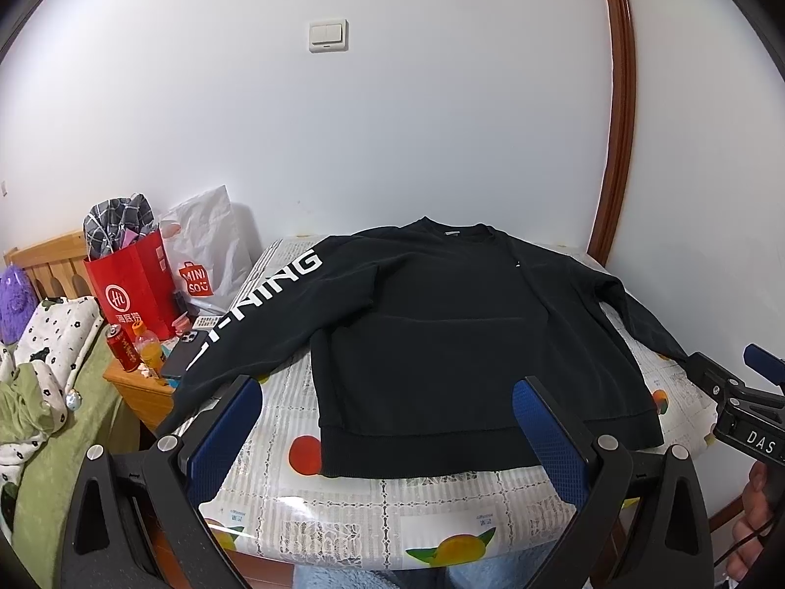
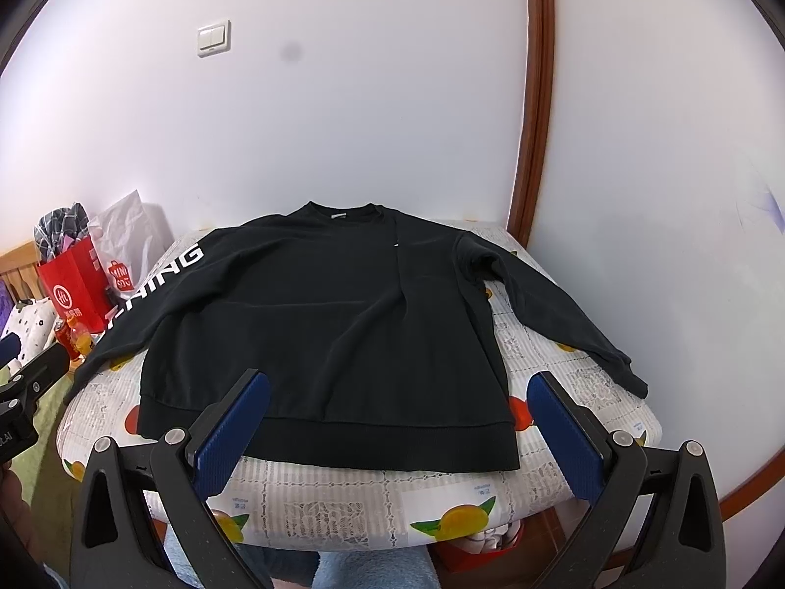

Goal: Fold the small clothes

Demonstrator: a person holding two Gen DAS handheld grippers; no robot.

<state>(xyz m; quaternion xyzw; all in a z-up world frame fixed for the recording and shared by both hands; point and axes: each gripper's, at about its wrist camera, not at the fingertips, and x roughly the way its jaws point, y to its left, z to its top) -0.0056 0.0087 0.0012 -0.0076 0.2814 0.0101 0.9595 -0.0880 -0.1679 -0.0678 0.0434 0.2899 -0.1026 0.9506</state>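
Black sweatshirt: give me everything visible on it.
The black sweatshirt lies flat and unfolded on the table's fruit-print cover, collar toward the wall, ribbed hem toward the cameras. It looks like soft knit with a crew neck and a pale neck label. Both long sleeves are spread outward; the one on the image left carries white block lettering and runs off the table's edge. A crease runs down the chest. Left gripper and right gripper, both open, touch nothing.

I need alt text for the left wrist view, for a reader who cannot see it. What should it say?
A black sweatshirt lies flat and unfolded on a table with a fruit-print cover, both sleeves spread out. The open left claw hovers above the near hem, holding nothing. A red paper bag stands to the left.
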